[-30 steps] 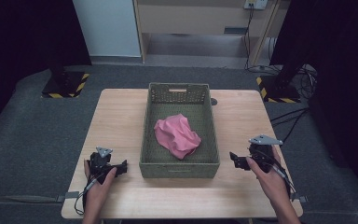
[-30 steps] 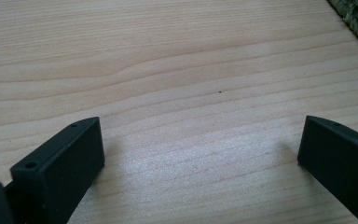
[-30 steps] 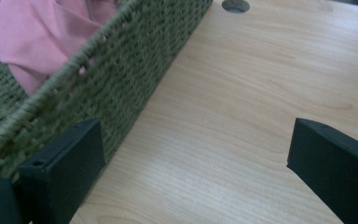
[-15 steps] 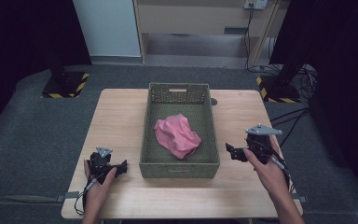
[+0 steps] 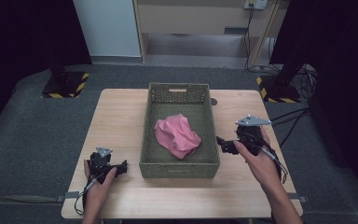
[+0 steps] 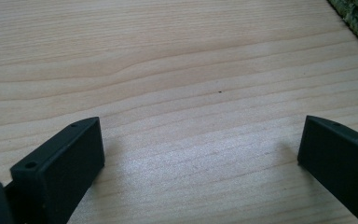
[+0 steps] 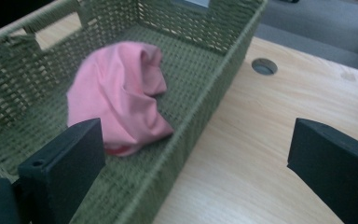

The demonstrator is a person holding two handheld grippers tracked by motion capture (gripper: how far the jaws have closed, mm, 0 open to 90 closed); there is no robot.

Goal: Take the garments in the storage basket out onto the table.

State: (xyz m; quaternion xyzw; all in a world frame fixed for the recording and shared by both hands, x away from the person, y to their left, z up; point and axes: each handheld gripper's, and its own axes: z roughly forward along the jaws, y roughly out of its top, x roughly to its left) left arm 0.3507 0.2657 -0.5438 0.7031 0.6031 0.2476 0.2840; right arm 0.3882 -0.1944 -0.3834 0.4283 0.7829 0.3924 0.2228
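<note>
While the crumpled pink cloth (image 5: 177, 136) sits inside the woven green basket (image 5: 179, 169), right gripper (image 5: 222, 143) hovers at its 3 o'clock, left gripper (image 5: 121, 167) at 8 o'clock, both wide open and empty over the woodgrain table (image 5: 121, 116).

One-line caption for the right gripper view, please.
Open right gripper above the rim of a green woven basket, pointed at the crumpled pink cloth inside it.

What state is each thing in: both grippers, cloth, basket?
left gripper: open, empty, low over bare wood near the basket's front left corner.
right gripper: open, empty, raised beside the basket's right wall, aimed at the cloth.
pink cloth: crumpled in a heap, lying inside the basket, untouched.
green woven basket: upright on the table, no lid.
table: wooden, bearing the basket.
</note>
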